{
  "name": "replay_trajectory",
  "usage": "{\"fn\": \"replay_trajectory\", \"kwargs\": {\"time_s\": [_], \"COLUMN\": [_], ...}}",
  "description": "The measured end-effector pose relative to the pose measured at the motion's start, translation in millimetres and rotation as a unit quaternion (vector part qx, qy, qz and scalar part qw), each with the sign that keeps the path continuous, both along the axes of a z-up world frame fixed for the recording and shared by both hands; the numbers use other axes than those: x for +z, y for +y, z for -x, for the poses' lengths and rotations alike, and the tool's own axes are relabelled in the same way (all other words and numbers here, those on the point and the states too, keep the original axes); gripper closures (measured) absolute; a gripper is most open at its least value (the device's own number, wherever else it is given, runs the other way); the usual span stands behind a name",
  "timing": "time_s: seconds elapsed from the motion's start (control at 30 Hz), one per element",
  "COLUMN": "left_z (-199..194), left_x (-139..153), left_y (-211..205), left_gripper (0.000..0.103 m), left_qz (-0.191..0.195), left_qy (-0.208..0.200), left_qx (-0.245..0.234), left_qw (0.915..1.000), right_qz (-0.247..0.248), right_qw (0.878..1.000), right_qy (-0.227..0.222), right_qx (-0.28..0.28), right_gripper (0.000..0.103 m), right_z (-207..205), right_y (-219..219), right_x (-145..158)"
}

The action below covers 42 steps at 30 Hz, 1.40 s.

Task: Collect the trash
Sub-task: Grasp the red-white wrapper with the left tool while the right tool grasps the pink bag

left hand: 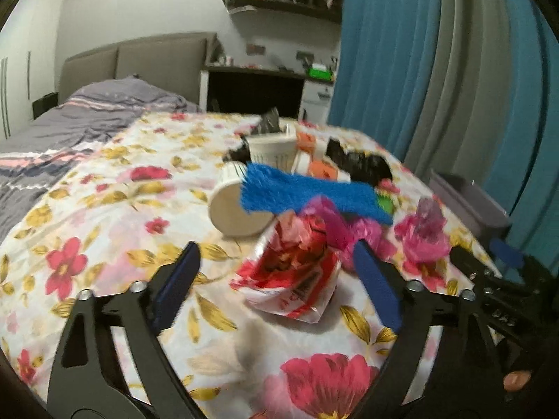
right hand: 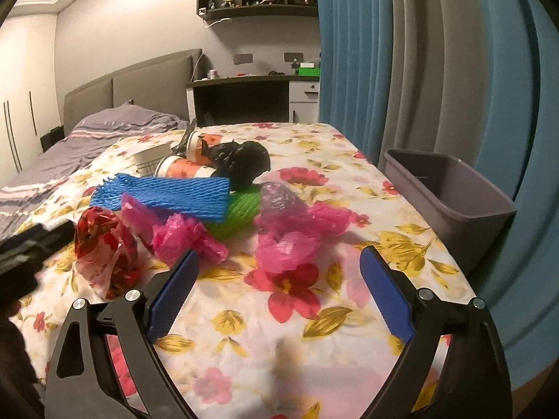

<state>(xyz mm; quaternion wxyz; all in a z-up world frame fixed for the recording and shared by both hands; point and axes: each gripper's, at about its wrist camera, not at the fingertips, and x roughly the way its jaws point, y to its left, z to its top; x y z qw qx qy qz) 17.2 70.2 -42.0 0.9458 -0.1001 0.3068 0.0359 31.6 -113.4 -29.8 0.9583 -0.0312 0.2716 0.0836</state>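
Note:
Trash lies on a floral-cloth table (right hand: pixel 314 314). My left gripper (left hand: pixel 276 279) is open, its jaws either side of a crumpled red and white wrapper (left hand: pixel 290 272), which also shows in the right wrist view (right hand: pixel 103 251). My right gripper (right hand: pixel 279 276) is open, just short of a pink plastic bag (right hand: pixel 286 248). Behind lie another pink bag (right hand: pixel 185 234), blue foam netting (right hand: pixel 164 195), green netting (right hand: pixel 237 213), a black bag (right hand: pixel 241 162), orange paper cups (right hand: pixel 185 169) and a white cup (left hand: pixel 234 206).
A grey plastic bin (right hand: pixel 450 195) stands at the table's right edge, by blue curtains (right hand: pixel 436 70). A bed (right hand: pixel 52 171) lies to the left. A desk (right hand: pixel 244 97) and wall shelves stand at the back.

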Motion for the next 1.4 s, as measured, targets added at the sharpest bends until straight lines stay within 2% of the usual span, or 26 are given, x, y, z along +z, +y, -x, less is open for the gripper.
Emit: {"fn": "replay_trajectory", "kwargs": {"time_s": [0.03, 0.17, 0.27, 0.33, 0.57, 0.8, 0.93, 1.03, 1.1, 1.13, 1.27, 1.4], "left_z": [-4, -16, -25, -26, -22, 3, 11, 13, 14, 15, 19, 20], "left_x": [-3, -11, -19, -22, -19, 6, 21, 26, 26, 27, 29, 29], "left_y": [0, 3, 3, 3, 3, 7, 7, 5, 4, 4, 1, -2], "left_gripper": [0.026, 0.028, 0.039, 0.050, 0.076, 0.079, 0.079, 0.079, 0.079, 0.079, 0.079, 0.079], "left_qz": [0.003, 0.019, 0.032, 0.034, 0.029, 0.028, 0.023, 0.014, 0.015, 0.016, 0.014, 0.013], "left_qy": [0.007, 0.023, 0.032, 0.033, 0.015, -0.025, -0.044, -0.046, -0.045, -0.047, -0.055, -0.054], "left_qx": [-0.006, -0.014, -0.020, -0.024, -0.034, -0.028, -0.022, -0.016, -0.012, -0.011, -0.012, -0.020], "left_qw": [1.0000, 0.9995, 0.9988, 0.9986, 0.9989, 0.9989, 0.9985, 0.9987, 0.9988, 0.9987, 0.9983, 0.9982], "right_qz": [0.001, 0.001, 0.009, 0.010, 0.002, -0.015, -0.026, -0.033, -0.030, -0.029, -0.006, 0.004], "right_qw": [1.000, 1.000, 1.000, 1.000, 1.000, 0.999, 0.998, 0.996, 0.994, 0.994, 0.994, 0.996], "right_qy": [-0.001, 0.002, 0.003, 0.004, 0.018, 0.042, 0.061, 0.080, 0.095, 0.100, 0.103, 0.080], "right_qx": [0.000, 0.009, 0.016, 0.012, 0.003, -0.002, 0.013, 0.027, 0.035, 0.038, 0.044, 0.036], "right_gripper": [0.013, 0.013, 0.013, 0.013, 0.027, 0.038, 0.044, 0.056, 0.069, 0.071, 0.093, 0.098], "right_z": [0, -1, -2, -5, -20, -40, -51, -57, -61, -62, -58, -46], "right_y": [0, 1, 4, 3, -9, -20, -17, -13, -9, -8, -3, -7], "right_x": [0, -1, -5, -6, -8, -12, -15, -20, -24, -25, -28, -23]}}
